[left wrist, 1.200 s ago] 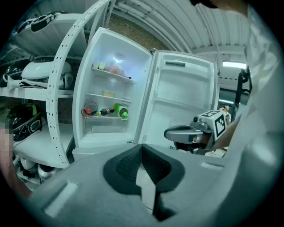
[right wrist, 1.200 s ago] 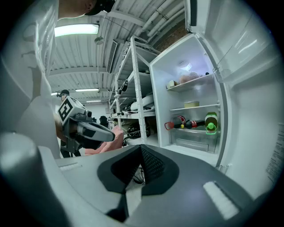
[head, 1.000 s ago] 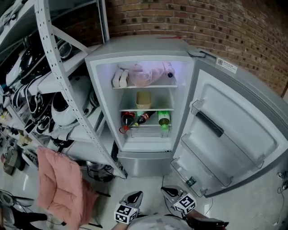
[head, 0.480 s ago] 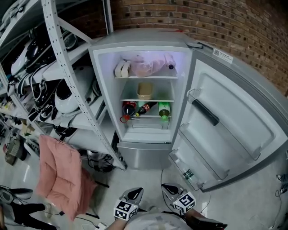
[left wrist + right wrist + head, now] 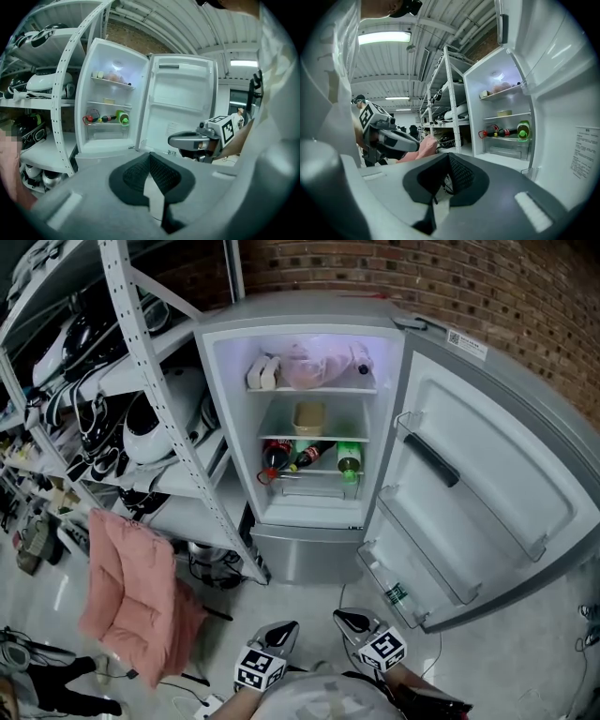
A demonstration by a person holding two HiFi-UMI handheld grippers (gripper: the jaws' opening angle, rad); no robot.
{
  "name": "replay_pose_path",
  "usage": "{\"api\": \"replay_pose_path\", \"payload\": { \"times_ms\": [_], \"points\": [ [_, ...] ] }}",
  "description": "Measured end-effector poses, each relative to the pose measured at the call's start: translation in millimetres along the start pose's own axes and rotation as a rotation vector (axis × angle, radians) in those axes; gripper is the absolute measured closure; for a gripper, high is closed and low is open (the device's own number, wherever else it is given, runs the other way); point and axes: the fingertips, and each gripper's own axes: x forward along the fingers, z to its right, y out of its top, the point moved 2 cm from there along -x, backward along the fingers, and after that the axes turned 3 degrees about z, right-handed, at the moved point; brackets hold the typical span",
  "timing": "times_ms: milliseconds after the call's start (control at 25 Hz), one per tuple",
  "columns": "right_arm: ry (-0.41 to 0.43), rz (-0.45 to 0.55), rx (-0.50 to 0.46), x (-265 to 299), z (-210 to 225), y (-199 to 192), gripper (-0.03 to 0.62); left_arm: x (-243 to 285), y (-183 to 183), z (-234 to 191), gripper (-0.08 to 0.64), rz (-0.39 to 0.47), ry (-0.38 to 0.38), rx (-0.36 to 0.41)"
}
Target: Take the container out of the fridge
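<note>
The grey fridge (image 5: 309, 563) stands with its door swung wide to the right. On its middle shelf sits a tan lidded container (image 5: 309, 416), small in the left gripper view (image 5: 109, 101) and in the right gripper view (image 5: 504, 113). My left gripper (image 5: 281, 634) and right gripper (image 5: 352, 622) hang low near my body, well short of the fridge, side by side. Each is shut with its dark pads meeting and nothing between them (image 5: 150, 157) (image 5: 449, 157).
A pink bag (image 5: 314, 367) fills the top shelf, and bottles (image 5: 300, 456) lie on the lower one. The open door (image 5: 469, 493) takes up the right side. A white metal rack (image 5: 159, 399) with appliances stands left, and a pink cushion (image 5: 131, 587) leans at its foot.
The head view has drifted, so the fridge and rack sit a little further right and lower in the frame. Both grippers keep their low place and stay shut.
</note>
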Motion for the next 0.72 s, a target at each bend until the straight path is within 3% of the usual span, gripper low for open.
{"api": "replay_pose_path", "payload": {
  "times_ms": [400, 720],
  "points": [
    [0.009, -0.026, 0.018, 32, -12, -1, 0.586, -14, -2, -29, 0.558, 0.004, 0.012, -0.036],
    [-0.040, -0.044, 0.018, 64, -2, 7, 0.586, -6, 7, -67, 0.558, 0.011, -0.041, -0.042]
  ]
}}
